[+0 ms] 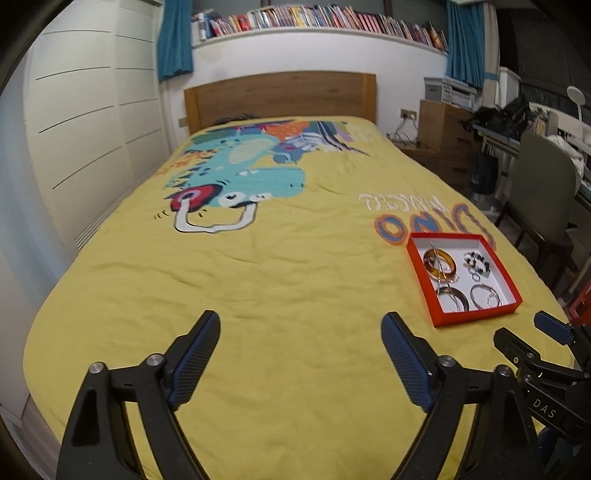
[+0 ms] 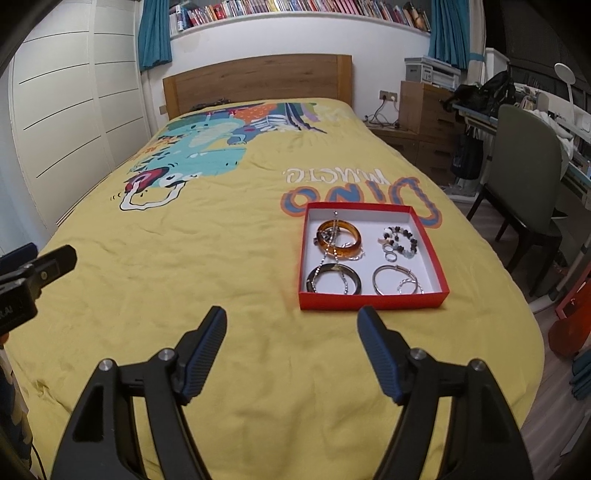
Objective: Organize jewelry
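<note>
Jewelry: a mixed lot lying loose inside a shallow red box [image 2: 373,300], white inside, on the right part of the bed, nearer the foot than the headboard.
Amber bangle [image 2: 341,236]: rear left of the box, with a silver chain [image 2: 334,240] draped across it and trailing toward the front.
Dark bangle [image 2: 334,282]: front left, the chain's lower end lying over it.
Beaded bracelet [image 2: 402,238]: rear right, dark and pale beads, with 2 or so small rings [image 2: 391,254] just beside it.
Silver bangles [image 2: 397,284]: front right, overlapping one another; the exact count is hard to tell.
Box position: it sits on the yellow bedspread [image 2: 221,295], its rear edge overlapping the printed "DINO" lettering [image 2: 354,195].
Right gripper [image 2: 291,350]: jaws spread wide, holding nothing, held above the bedspread just short of the box's front wall and a little to its left.
Left gripper [image 1: 301,354]: jaws likewise spread wide and empty, over bare bedspread, with the box ahead and off to its right.
Gripper relation: each shows at the edge of the other's view, side by side and apart.
Surroundings: wooden headboard [image 2: 258,79] at the far end, white wardrobe [image 2: 74,110] on the left, a chair [image 2: 524,173] and cluttered desk on the right, a shelf of books [image 2: 295,7] high on the wall.
</note>
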A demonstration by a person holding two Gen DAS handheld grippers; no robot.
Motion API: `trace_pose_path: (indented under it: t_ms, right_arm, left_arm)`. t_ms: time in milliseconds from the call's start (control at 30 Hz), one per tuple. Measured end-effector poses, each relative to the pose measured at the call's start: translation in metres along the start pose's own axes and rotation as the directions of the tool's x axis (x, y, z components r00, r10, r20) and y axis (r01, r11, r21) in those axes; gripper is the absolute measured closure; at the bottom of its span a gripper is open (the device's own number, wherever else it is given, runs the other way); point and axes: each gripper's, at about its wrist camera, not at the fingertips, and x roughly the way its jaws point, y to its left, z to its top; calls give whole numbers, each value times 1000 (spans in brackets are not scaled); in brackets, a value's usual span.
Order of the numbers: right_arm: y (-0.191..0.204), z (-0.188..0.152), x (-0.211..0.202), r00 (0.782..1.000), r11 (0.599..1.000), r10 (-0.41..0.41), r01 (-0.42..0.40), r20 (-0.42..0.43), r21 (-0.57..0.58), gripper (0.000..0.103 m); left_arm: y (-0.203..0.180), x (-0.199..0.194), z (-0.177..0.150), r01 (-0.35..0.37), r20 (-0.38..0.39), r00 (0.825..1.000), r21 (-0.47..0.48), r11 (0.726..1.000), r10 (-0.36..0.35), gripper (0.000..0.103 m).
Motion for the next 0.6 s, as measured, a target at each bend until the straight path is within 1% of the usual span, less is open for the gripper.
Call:
trace_pose_path:
  t_ms: [67,200,267,367,600]
  right_arm:
    - [0,0,-5,1000,1000,-6,6,17,2,31]
    - [-2,0,-15,998,1000,-27,26,49,10,31]
    - [-4,0,-19,997,999,-38,37,65,14,31]
    - [-5,0,-24,996,999,-51,50,79,12,31]
    - [-4,-2,-25,995,998,-56,56,83,1,31]
  left_arm:
    - [3,-6,-2,-14,15,1000,-3,1000,14,14]
    - [3,-15,-6,-17,33,999,5,1000,17,14]
    - [0,-17,-8,-16,40,999,14,1000,16,11]
    - [-1,-18,-10,-13,48,999,18,1000,12,10]
    - [-1,-18,-13,0,42,999,17,1000,-1,9]
